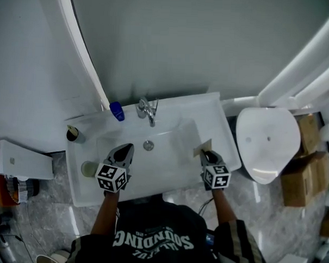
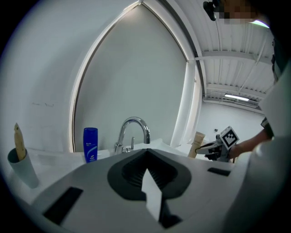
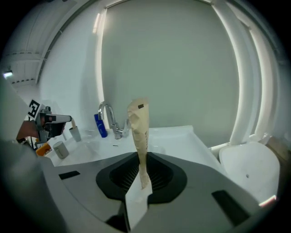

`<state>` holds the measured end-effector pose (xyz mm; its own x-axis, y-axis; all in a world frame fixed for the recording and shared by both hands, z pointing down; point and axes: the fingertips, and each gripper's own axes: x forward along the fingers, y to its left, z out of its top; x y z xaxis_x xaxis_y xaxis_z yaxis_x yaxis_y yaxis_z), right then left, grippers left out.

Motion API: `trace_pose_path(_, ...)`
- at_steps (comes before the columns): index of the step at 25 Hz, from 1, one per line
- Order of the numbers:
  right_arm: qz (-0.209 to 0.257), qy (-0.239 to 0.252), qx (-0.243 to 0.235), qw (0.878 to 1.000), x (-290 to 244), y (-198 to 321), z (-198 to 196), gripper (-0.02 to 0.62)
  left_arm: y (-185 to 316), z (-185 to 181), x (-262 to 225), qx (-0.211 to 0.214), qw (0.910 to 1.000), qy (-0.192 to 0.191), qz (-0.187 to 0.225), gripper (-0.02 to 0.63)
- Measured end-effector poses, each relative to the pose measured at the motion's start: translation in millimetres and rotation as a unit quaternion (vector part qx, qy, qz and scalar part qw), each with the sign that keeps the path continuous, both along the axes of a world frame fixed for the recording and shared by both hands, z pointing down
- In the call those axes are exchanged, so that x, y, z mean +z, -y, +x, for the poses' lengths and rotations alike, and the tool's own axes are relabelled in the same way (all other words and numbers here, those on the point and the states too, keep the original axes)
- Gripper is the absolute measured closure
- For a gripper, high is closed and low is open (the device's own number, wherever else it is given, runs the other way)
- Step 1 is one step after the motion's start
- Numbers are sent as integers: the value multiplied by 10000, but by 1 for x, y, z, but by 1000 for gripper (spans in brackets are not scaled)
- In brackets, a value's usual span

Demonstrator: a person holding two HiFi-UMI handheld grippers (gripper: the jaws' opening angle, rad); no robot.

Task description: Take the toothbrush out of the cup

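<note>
A: Checking the grab: where was the toothbrush (image 3: 138,127)?

B: Out of any cup. The right tool (image 3: 141,182) was clenched on it. It sat in a beige paper sleeve, pinched at its lower end, upright over the right side of the sink (image 1: 219,120).

A: Why that low a pinch?

B: My read: it kept the long end free and easy to see, and the upright hold suits a straight pull from a cup.

A: Left tool (image 2: 148,182)?

B: Jaws together, nothing between them. It hung over the left of the basin beside the near cup (image 1: 89,168); I couldn't tell any contact. Probably parked there to steady a cup if needed.

A: Anything standing in a cup?

B: Yes. The far-left cup (image 2: 23,169), on the ledge well apart from both tools, held another beige wrapped stick (image 2: 19,141). The blue bottle (image 1: 117,111) and faucet (image 1: 146,110) stood along the back, out of the path.

A: Status?

B: Extraction looked done for the held one. It needed a set-down spot next.
</note>
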<state>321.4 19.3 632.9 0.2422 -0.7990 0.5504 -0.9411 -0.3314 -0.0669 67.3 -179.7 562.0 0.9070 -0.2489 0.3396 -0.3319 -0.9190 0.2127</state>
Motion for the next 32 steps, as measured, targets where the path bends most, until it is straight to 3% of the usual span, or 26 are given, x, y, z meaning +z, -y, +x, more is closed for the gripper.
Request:
trace_pose_path(7,-381,-50,739,9965,6,-65,76,549,-23,43,4,410,9992,38,-11,606)
trace_pose_path(13,-1685,-339,806,9818,26,-108,126,549,-34,56,13,539,9984,187,-56,606)
trace_pose_path(19,-2368,27,563,9699,51,-96,136,549,-33,52,17,461,9984,325,-81,606)
trace_pose_path(23,-2479,10,662,9665,66,-82,151,549,-28,44,20,321,9987,391,-97,606)
trace_pose_path(30,-2640,394,586,9619,108,-58,153,549,-20,24,22,-1,9986,525,-105,607)
trace_pose_path(32,-2856,422,717,9547,120,-64,156,549,-17,18,24,-90,9983,557,-110,606)
